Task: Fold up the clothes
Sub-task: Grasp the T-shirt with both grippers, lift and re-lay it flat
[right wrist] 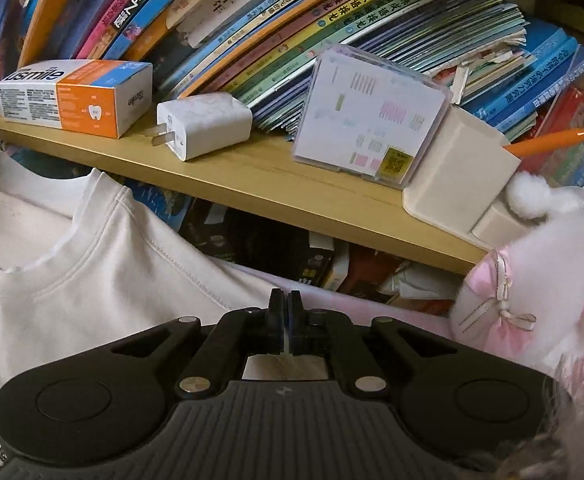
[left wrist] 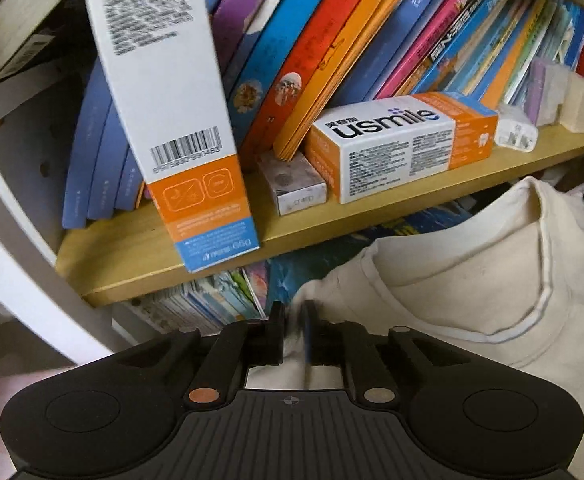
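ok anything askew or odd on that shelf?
Yes: the tall toothpaste box stands tilted at the wooden shelf edge, its base overhanging. Books behind lean heavily, some with torn spines.

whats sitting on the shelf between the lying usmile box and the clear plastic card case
A white plug charger, prongs toward the usmile box, on the wooden shelf before the card case; the right wrist view shows it best.

Cream shirt [left wrist: 471,280], crew neck with ribbed collar, lies spread below the edge of a wooden shelf [left wrist: 164,256], neckline toward the shelf. Left shoulder reaches between the left gripper's fingers; right shoulder edge lies at the right gripper's tips. Dark printed letters show low on the front in the right view.
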Demonstrator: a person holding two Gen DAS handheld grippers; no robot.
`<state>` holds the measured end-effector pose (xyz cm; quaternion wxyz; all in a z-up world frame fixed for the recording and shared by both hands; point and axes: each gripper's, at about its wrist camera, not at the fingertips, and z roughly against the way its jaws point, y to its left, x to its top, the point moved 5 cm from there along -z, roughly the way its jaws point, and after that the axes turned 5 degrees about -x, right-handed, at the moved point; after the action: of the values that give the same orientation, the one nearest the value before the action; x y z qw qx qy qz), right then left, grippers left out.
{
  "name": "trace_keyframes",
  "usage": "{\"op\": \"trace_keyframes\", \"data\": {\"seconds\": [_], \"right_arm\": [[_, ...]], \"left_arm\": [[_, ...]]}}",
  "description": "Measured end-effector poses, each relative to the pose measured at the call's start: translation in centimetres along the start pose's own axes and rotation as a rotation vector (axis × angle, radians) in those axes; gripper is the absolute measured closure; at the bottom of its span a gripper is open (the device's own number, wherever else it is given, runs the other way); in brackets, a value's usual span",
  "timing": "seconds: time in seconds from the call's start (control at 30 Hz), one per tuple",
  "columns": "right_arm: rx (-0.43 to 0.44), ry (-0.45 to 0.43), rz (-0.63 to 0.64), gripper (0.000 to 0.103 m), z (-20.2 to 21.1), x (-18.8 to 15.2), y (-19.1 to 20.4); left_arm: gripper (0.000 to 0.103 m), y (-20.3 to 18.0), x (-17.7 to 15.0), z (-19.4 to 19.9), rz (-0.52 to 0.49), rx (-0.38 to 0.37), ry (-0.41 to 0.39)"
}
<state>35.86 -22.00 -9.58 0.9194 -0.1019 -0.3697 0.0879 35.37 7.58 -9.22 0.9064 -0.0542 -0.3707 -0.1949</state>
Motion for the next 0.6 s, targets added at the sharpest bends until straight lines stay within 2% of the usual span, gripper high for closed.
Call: {"op": "trace_keyframes", "data": {"seconds": [0.07, 0.1, 0.33, 0.47, 0.53, 0.6], "right_arm": [[0.003, -0.009, -0.017, 0.077, 0.8, -0.2, -0.5], [0.008, -0.025, -0.027, 0.072, 1.5, -0.3, -0.7], [0.079, -0.084, -0.086, 0.064, 9.5, -3.0, -1.4], [0.096, -0.091, -0.100, 0.055, 15.3, -6.4, -0.2], [0.095, -0.085, -0.101, 0.052, 17.8, -8.4, 0.5], [0.092, -0.070, -0.117, 0.045, 20.3, -10.7, 1.2]], "left_arm": [[0.080, -0.3, -0.1, 1.9, 0.001, -0.018, -0.037], [0.075, -0.4, -0.3, 3.2, 0.000, -0.021, -0.059], [0.055, -0.4, -4.0, 11.9, 0.031, -0.038, -0.151], [0.027, -1.5, -8.3, 17.2, 0.062, -0.020, -0.157], [0.022, -2.4, -10.9, 19.8, 0.070, 0.006, -0.157], [0.019, -3.5, -13.2, 21.8, 0.078, -0.002, -0.149]]}}
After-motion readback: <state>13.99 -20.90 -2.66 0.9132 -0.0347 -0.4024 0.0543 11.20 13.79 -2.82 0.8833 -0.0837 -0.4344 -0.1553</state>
